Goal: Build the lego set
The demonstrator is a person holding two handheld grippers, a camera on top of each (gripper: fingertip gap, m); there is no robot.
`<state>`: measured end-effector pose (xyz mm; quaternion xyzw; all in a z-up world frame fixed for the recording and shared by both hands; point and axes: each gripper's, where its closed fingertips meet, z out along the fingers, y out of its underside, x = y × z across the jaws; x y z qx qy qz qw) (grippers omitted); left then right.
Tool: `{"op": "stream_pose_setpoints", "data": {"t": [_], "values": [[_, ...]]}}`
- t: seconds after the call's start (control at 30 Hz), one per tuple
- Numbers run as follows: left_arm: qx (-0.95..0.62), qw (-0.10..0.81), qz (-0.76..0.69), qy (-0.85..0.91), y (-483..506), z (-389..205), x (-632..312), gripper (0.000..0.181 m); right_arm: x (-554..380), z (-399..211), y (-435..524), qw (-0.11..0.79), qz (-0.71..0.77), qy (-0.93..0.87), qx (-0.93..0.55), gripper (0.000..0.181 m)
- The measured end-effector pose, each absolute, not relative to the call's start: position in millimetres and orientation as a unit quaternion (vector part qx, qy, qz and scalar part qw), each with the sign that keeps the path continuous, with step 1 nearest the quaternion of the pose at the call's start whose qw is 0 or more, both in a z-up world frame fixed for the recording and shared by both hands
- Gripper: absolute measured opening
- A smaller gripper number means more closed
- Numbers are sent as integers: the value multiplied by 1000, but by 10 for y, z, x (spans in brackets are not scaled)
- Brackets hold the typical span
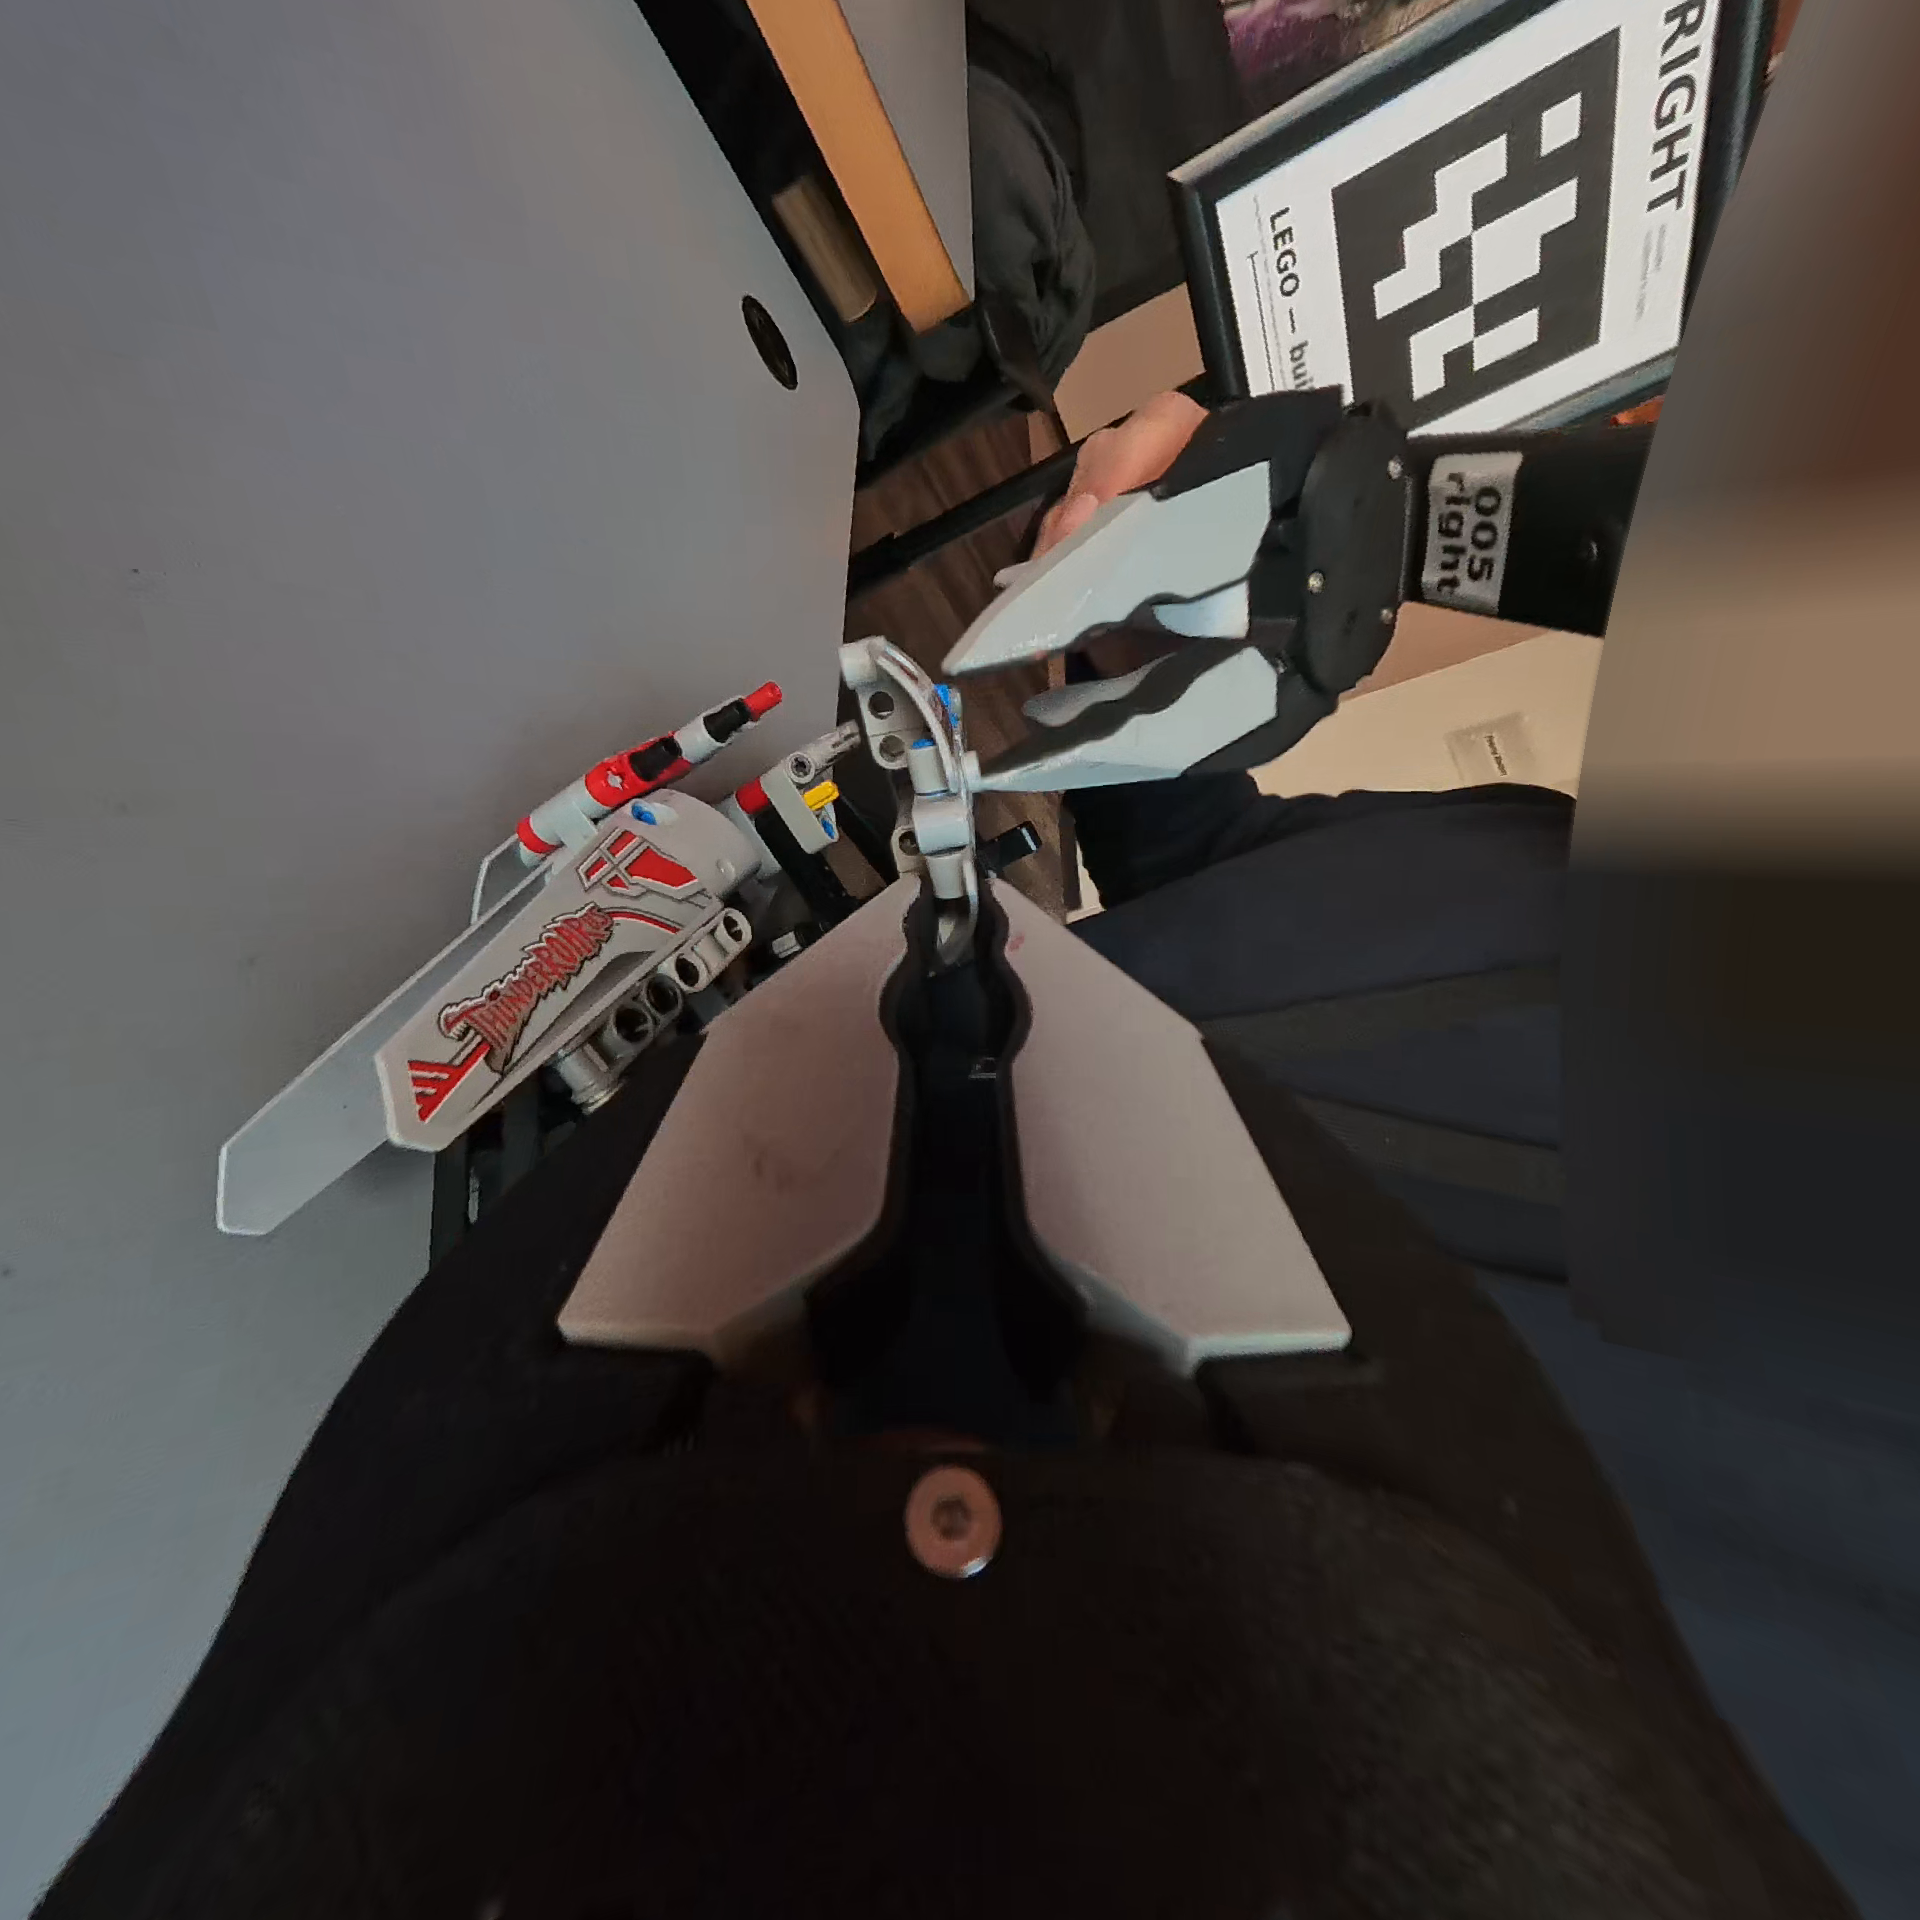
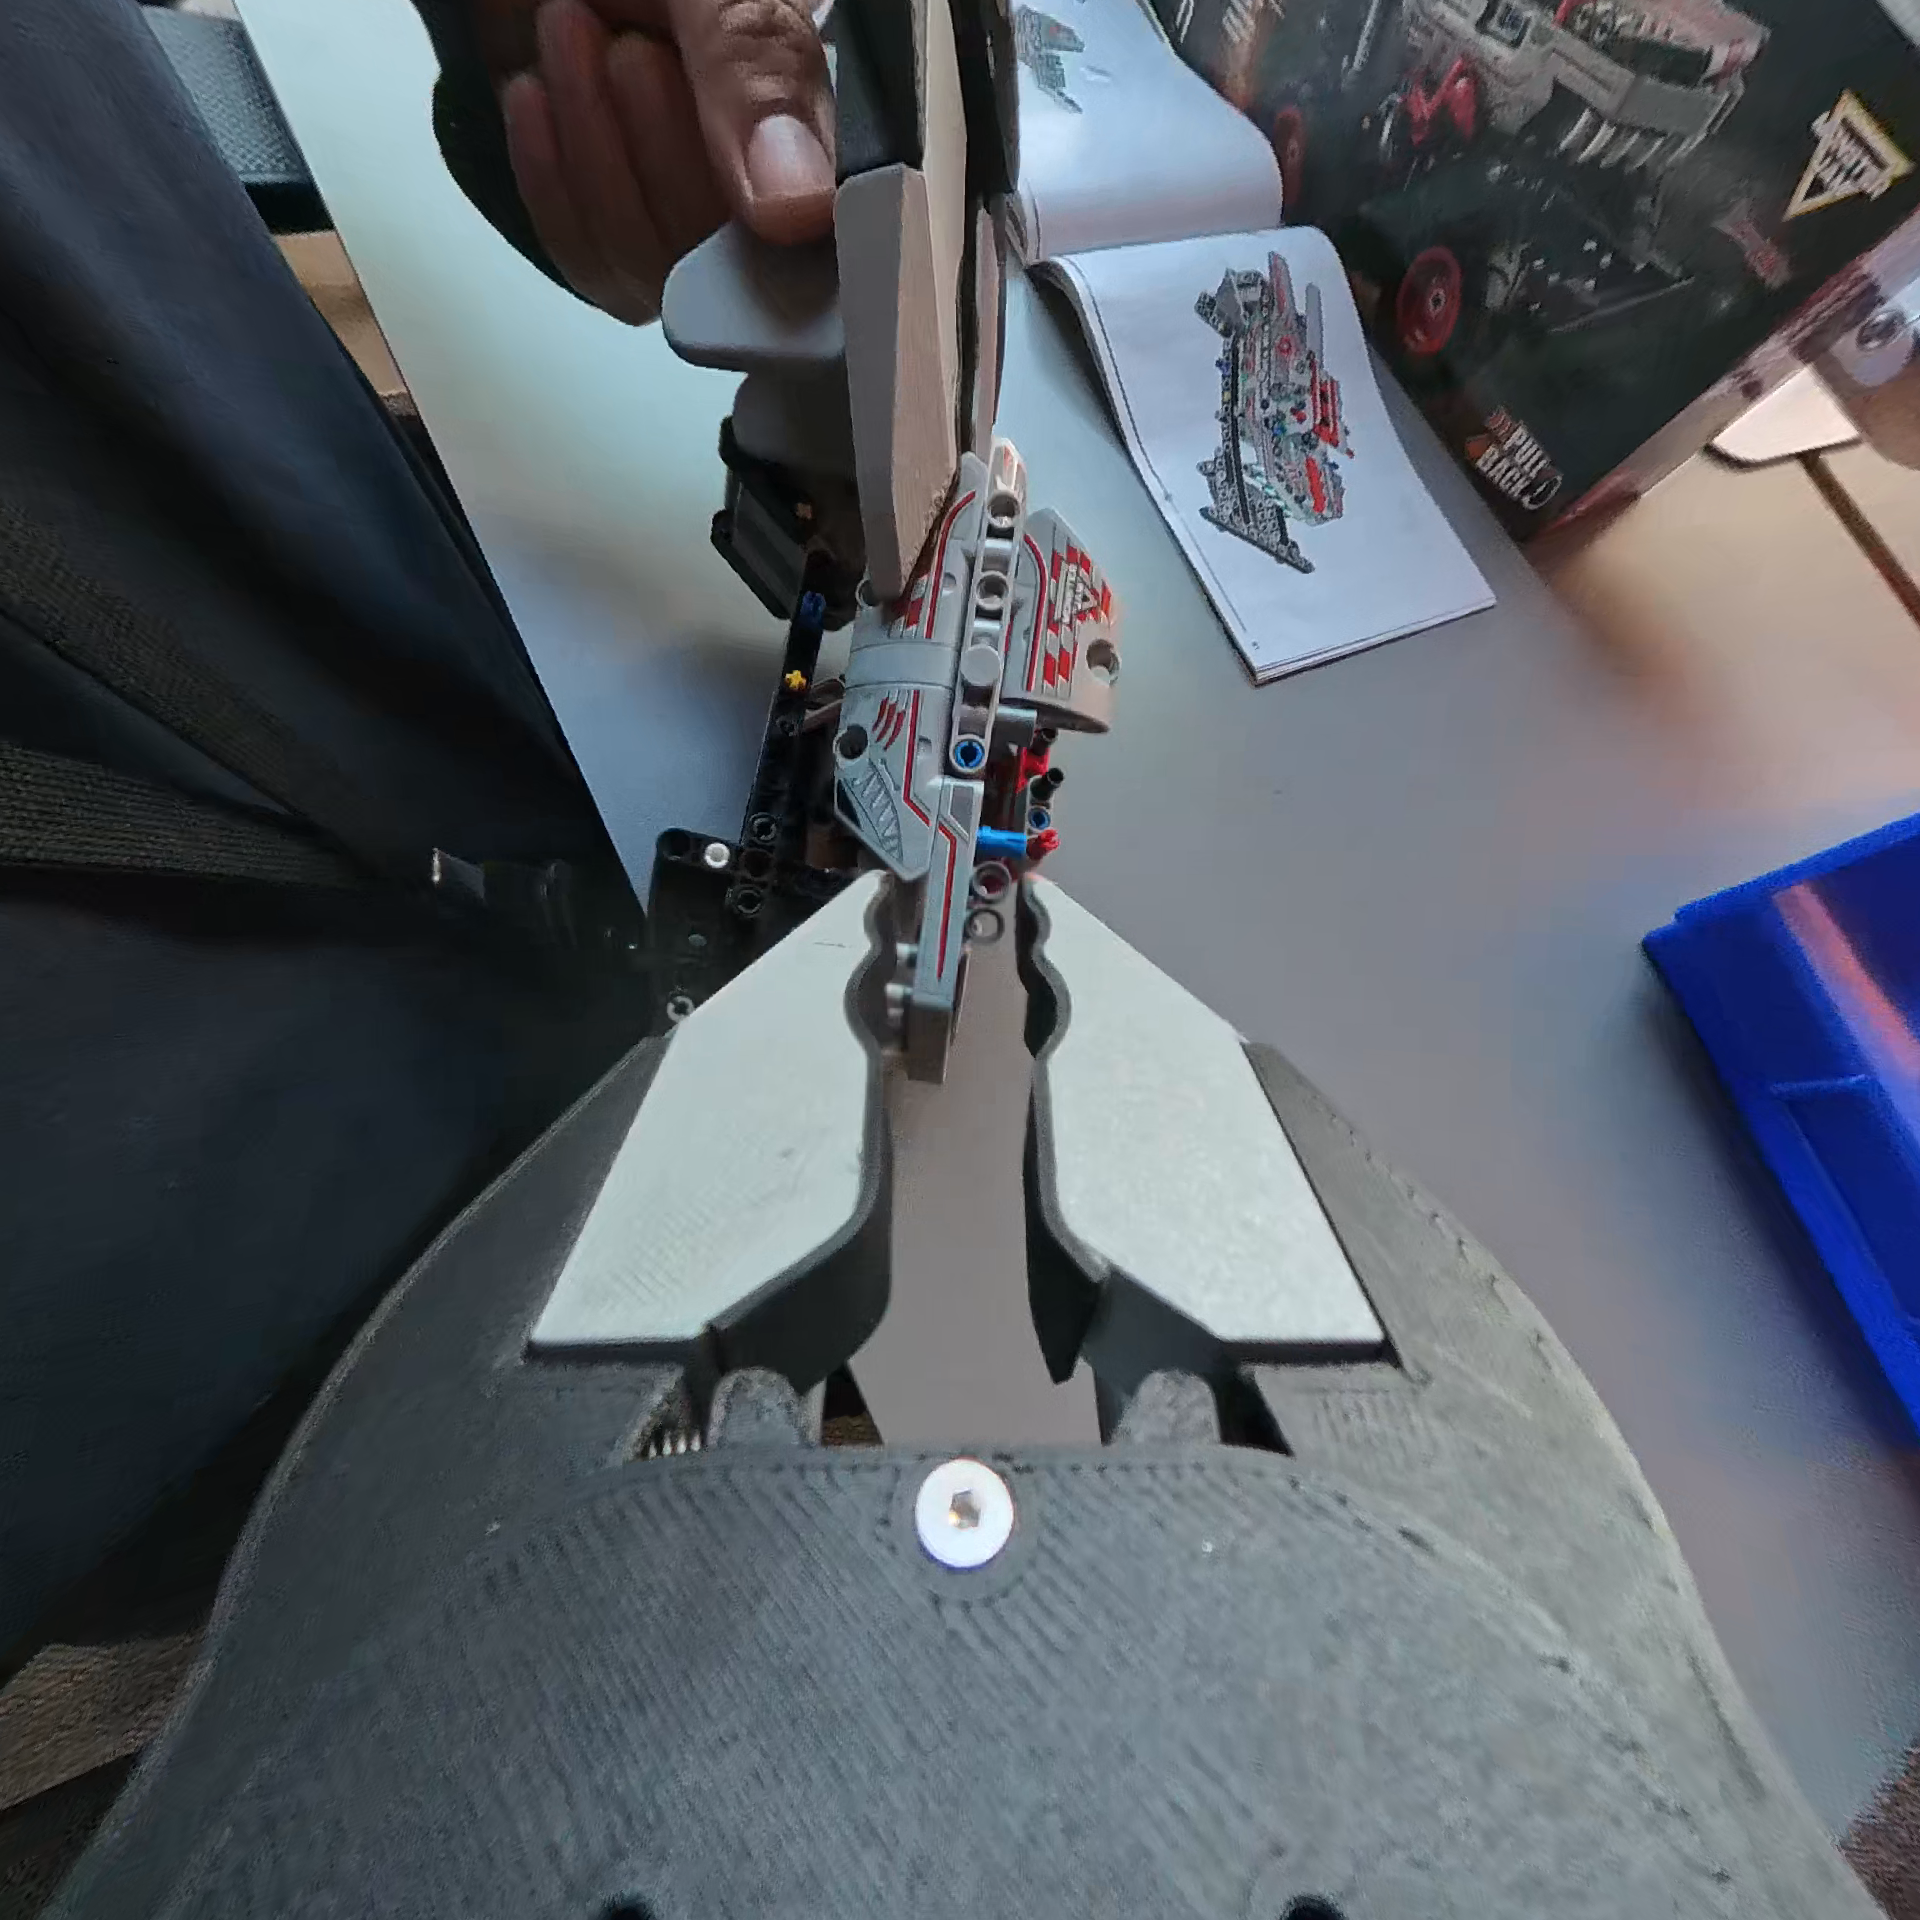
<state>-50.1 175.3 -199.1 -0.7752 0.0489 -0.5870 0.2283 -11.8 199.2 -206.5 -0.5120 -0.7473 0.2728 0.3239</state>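
Gripping one model [image 1: 582, 966]: two tools.

grey-red lego model [image 2: 966, 727] upright, above table edge

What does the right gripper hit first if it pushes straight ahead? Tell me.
The right gripper is open, and the grey panel of the lego model already sits between its fingers. Going on, it would likely press into that model first, which the left gripper holds from the far side.
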Motion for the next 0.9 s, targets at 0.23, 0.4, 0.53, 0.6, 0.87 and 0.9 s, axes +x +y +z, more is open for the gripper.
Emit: {"op": "stream_pose_setpoints", "data": {"t": [0.23, 0.4, 0.53, 0.6, 0.87, 0.9], "values": [[-759, 220, -612, 26, 1741, -1997, -476, 4, -91, -2138, 2019, 309, 240, -769, -505, 15], [-763, 221, -607, 26, 1741, -2010, -455, 4, -91, -2184, 2028, 277, 224, -784, -508, 15], [-762, 226, -606, 26, 1738, -1988, -472, 4, -112, -2160, 2045, 276, 217, -783, -513, 14], [-773, 250, -581, 51, 1733, -1988, -504, 5, -122, -2157, 2059, 268, 234, -769, -531, 14], [-822, 372, -294, 315, 1682, -2134, -776, 55, -145, -2181, 2014, 245, 269, -748, -555, 14], [-813, 378, -277, 345, 1651, -2136, -752, 51, -147, -2192, 2019, 244, 269, -747, -557, 14]]}}
